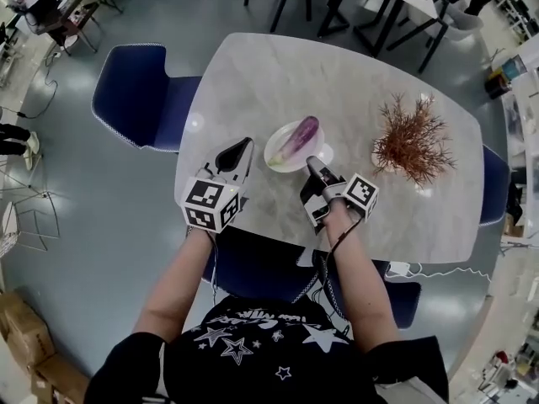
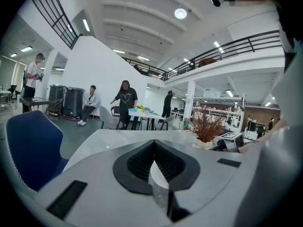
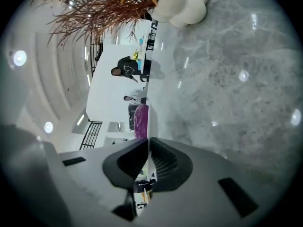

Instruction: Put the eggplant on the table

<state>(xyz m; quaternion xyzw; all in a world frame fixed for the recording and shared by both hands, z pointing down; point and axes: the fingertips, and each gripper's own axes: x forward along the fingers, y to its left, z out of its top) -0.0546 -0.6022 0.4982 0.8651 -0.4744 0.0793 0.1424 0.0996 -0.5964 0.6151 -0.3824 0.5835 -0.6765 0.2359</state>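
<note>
No readable text anywhere, shirt [image 1: 278, 343] lettering too blurred

Grey marbled table [image 1: 253, 74] with rounded corners, seen from above

A white plate [image 1: 274, 146] sits just off the table's centre toward 9 o'clock. A dried, rust-brown plant [image 1: 413, 140] stands toward 3 o'clock, well apart from the plate (its lumpy white pot [image 3: 182, 4] shows best in the right gripper view). The stretch toward 12 o'clock is bare, glossy stone.
</note>
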